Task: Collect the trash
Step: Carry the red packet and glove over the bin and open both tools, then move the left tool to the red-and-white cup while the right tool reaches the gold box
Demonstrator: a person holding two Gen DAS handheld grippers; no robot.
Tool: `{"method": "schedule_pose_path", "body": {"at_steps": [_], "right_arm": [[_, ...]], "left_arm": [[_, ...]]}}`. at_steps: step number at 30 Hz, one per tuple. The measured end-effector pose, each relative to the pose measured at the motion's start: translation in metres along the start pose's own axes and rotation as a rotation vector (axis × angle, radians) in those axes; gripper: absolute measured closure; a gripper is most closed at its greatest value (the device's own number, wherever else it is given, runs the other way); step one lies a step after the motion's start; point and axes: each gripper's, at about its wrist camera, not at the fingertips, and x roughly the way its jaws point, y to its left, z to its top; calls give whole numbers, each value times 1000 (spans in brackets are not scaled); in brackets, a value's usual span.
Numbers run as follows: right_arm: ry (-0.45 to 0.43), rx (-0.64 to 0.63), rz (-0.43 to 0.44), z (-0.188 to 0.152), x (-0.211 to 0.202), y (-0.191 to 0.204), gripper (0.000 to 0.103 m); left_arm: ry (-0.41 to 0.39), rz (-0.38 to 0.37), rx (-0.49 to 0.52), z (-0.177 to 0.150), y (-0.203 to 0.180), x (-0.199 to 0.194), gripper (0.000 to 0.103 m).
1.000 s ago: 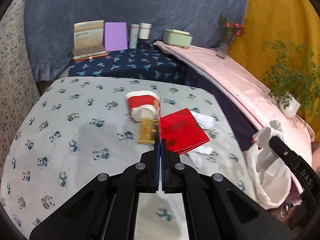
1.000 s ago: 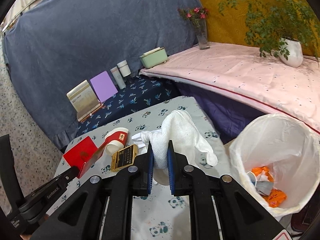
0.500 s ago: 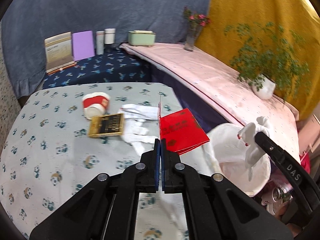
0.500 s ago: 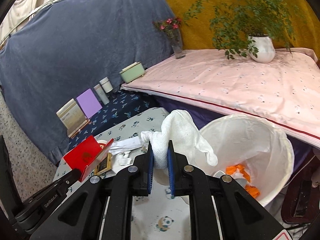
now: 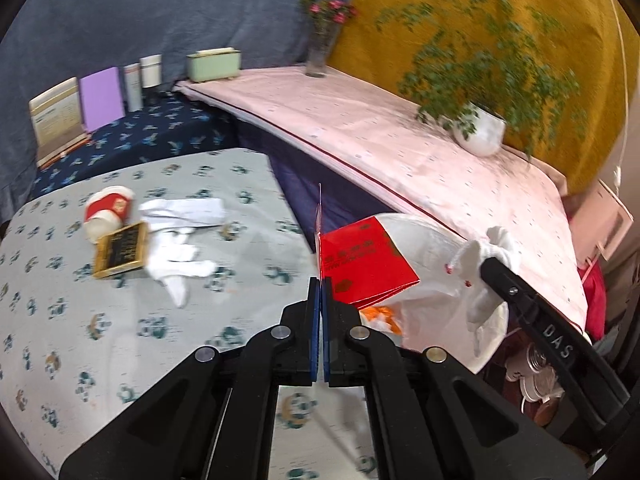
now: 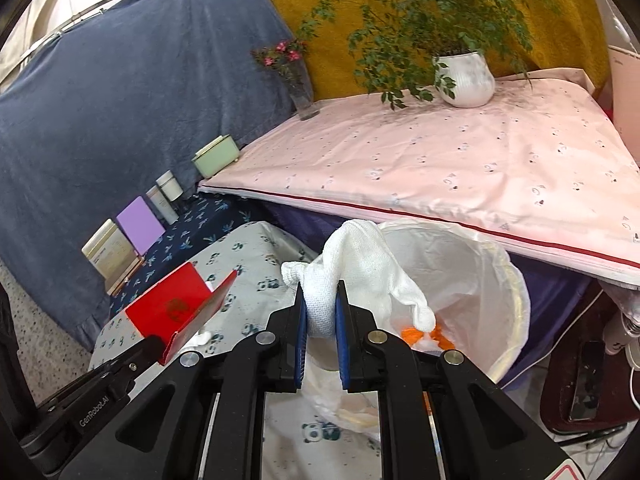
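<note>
My left gripper (image 5: pixel 321 284) is shut on a red paper packet (image 5: pixel 362 266), held at the table's right edge over the rim of the white-lined trash bin (image 5: pixel 436 240). The packet also shows in the right wrist view (image 6: pixel 176 308). My right gripper (image 6: pixel 320 312) is shut on a white glove (image 6: pixel 360 264) above the bin (image 6: pixel 480 280), which holds orange scraps (image 6: pixel 412 334). The glove also shows in the left wrist view (image 5: pixel 480 264). On the panda-print table (image 5: pixel 80 320) lie a red-and-white paper cup (image 5: pixel 106 214), a gold-edged black box (image 5: pixel 120 250) and white gloves and paper (image 5: pixel 180 240).
A pink-covered bench (image 6: pixel 440 168) runs behind the bin with a potted plant (image 6: pixel 464 76) and a flower vase (image 6: pixel 300 92). On a dark blue shelf (image 5: pixel 152 136) stand cards, bottles and a green box (image 5: pixel 214 64). Clutter lies on the floor at right (image 6: pixel 584 380).
Both grippers have swung right, from over the table towards the bin. The red packet and the white glove stay gripped and now hang over the bin's mouth.
</note>
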Motion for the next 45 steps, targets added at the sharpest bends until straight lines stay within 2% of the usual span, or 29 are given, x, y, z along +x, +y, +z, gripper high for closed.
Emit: {"method": "schedule_pose_path", "body": {"at_steps": [8, 15, 16, 18, 19, 20, 22, 30, 39, 45], "right_arm": [[3, 29, -38, 1, 3, -25, 91], [10, 46, -62, 1, 7, -41, 91], [12, 46, -62, 1, 7, -41, 91], [16, 46, -61, 1, 9, -42, 91], [18, 45, -60, 0, 10, -42, 90], [20, 44, -59, 0, 11, -42, 90], [22, 44, -59, -1, 12, -41, 86], [19, 40, -57, -2, 15, -35, 84], [8, 30, -48, -2, 15, -21, 69], [12, 12, -41, -2, 18, -10, 69]], "left_arm": [[47, -78, 46, 1, -37, 28, 102], [83, -118, 42, 0, -51, 48, 100], [85, -122, 35, -1, -51, 50, 97], [84, -126, 25, -1, -48, 51, 81], [79, -116, 22, -1, -48, 52, 64], [66, -107, 17, -1, -47, 50, 55], [48, -94, 9, 0, -44, 47, 48], [46, -59, -26, 2, -25, 47, 46], [43, -31, -57, -1, -3, 44, 46], [24, 6, -101, -1, 18, 40, 34]]}}
